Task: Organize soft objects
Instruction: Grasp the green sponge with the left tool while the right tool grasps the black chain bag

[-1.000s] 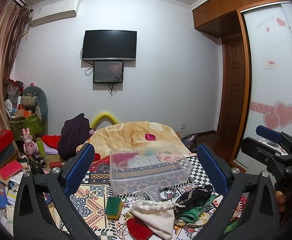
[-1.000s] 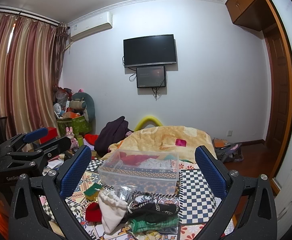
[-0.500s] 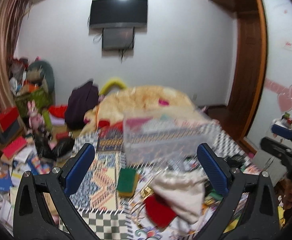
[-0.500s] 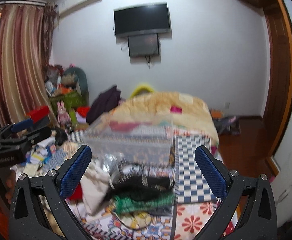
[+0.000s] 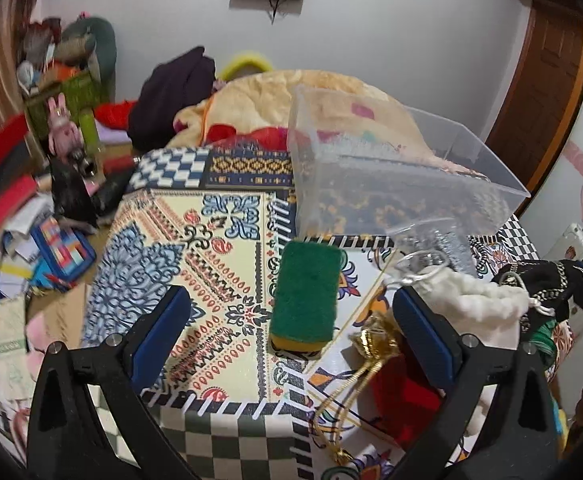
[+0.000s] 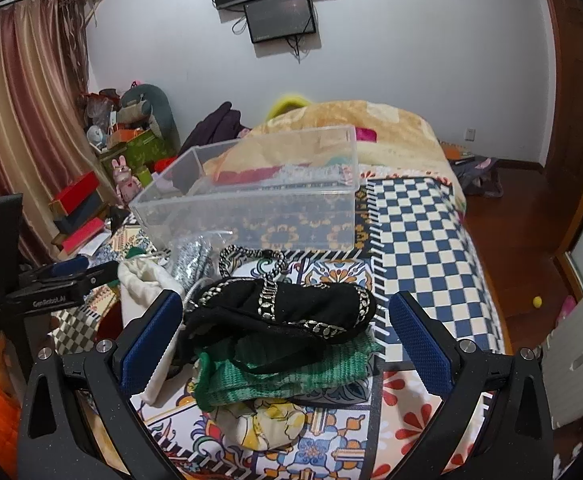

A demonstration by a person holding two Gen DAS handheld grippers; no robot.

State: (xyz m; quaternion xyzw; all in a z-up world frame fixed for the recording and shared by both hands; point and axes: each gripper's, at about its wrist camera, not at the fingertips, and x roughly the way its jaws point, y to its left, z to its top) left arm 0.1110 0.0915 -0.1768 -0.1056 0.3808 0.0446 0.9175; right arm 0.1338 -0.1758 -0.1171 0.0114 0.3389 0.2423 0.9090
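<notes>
My left gripper (image 5: 291, 332) is open and empty above a green and yellow sponge (image 5: 306, 298) on the patterned table cover (image 5: 195, 248). A white drawstring pouch (image 5: 479, 308), a red pouch (image 5: 403, 396) and a gold cord (image 5: 371, 344) lie to its right. My right gripper (image 6: 283, 332) is open and empty, its fingers on either side of a black pouch with a chain (image 6: 279, 316) lying on a green knit cloth (image 6: 283, 376). A clear plastic bin (image 5: 391, 184) stands behind the pile; it also shows in the right wrist view (image 6: 251, 204).
A bed with an orange blanket (image 6: 371, 128) lies behind the table. Boxes, books and toys (image 5: 31, 184) clutter the floor at left. A wooden floor (image 6: 523, 232) and door are at right. The left gripper (image 6: 47, 292) shows at the left of the right wrist view.
Both grippers have tilted down and moved in toward the table. The sponge now lies between the left fingers and the black pouch between the right fingers. Both stay open.
</notes>
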